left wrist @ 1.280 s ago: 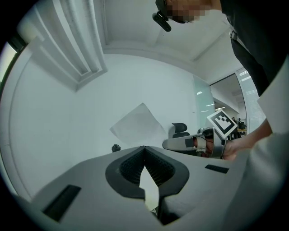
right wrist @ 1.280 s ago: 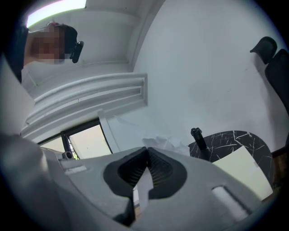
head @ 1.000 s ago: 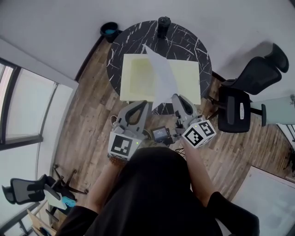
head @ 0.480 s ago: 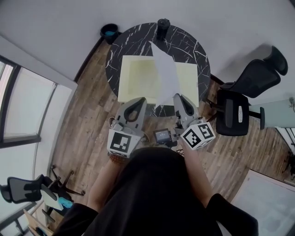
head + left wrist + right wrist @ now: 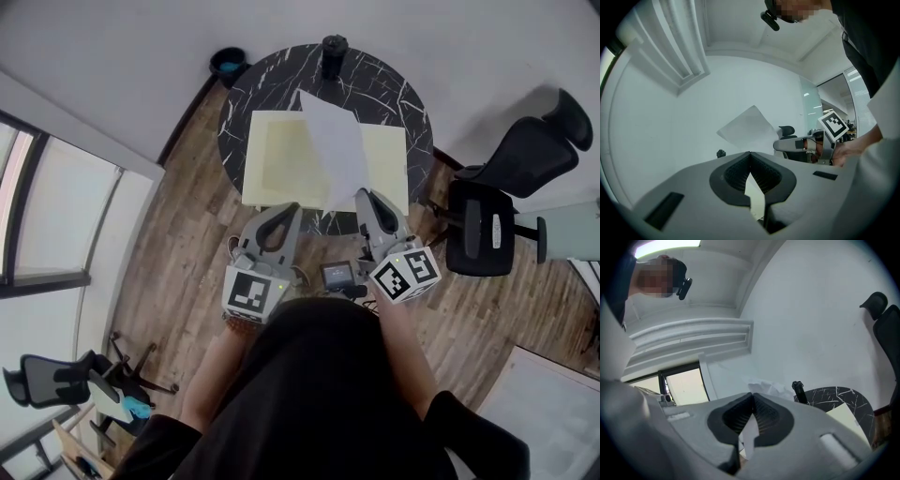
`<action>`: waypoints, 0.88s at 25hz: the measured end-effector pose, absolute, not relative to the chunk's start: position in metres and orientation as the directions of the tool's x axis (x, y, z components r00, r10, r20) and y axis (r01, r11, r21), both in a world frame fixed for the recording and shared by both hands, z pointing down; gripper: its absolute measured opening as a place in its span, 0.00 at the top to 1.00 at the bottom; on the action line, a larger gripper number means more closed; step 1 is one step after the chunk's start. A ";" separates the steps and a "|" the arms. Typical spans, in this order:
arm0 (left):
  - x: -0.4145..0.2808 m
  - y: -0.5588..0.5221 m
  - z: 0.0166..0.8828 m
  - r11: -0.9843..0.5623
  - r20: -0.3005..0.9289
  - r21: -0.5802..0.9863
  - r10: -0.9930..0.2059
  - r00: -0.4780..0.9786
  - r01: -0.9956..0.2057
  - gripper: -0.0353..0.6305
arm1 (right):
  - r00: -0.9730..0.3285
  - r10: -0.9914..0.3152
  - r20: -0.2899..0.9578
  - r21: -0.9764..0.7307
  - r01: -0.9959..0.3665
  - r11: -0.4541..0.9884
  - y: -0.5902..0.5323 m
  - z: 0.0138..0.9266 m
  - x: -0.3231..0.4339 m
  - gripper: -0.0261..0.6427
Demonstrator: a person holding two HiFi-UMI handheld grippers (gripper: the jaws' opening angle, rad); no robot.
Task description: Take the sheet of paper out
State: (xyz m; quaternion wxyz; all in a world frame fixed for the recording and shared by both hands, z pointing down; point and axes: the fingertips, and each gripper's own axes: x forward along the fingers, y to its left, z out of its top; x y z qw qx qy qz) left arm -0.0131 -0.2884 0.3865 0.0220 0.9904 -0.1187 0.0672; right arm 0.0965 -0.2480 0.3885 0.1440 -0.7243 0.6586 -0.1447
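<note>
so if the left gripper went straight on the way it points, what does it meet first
The yellow folder: the left gripper is shut on its near edge, so it would likely push that across the table. Depth beyond is unclear.

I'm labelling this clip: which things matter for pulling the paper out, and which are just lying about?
In use: white paper sheet, pale yellow open folder, left gripper, right gripper.
Lying about: black cylindrical bottle, black office chair, dark round bin.

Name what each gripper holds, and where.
Left gripper: pale yellow folder, near edge. Right gripper: white paper sheet, near end.
</note>
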 end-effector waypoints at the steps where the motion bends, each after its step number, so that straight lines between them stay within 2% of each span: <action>1: -0.013 -0.288 0.387 -0.972 0.139 0.021 -0.231 0.963 -0.236 0.96 | 0.094 -0.995 0.017 -0.395 -0.914 -0.092 -0.248 0.388 0.097 0.96; 14: -0.022 -0.295 0.392 -0.969 0.146 -0.012 -0.247 0.958 -0.248 0.96 | 0.090 -0.996 0.027 -0.367 -0.926 -0.093 -0.258 0.396 0.095 0.96; 19: -0.029 -0.301 0.393 -0.951 0.168 0.067 -0.287 0.943 -0.301 0.96 | 0.082 -0.996 0.038 -0.355 -0.930 -0.090 -0.264 0.400 0.092 0.96; 22: -0.032 -0.303 0.395 -0.950 0.166 0.062 -0.291 0.942 -0.305 0.95 | 0.077 -0.996 0.045 -0.345 -0.935 -0.088 -0.266 0.402 0.090 0.96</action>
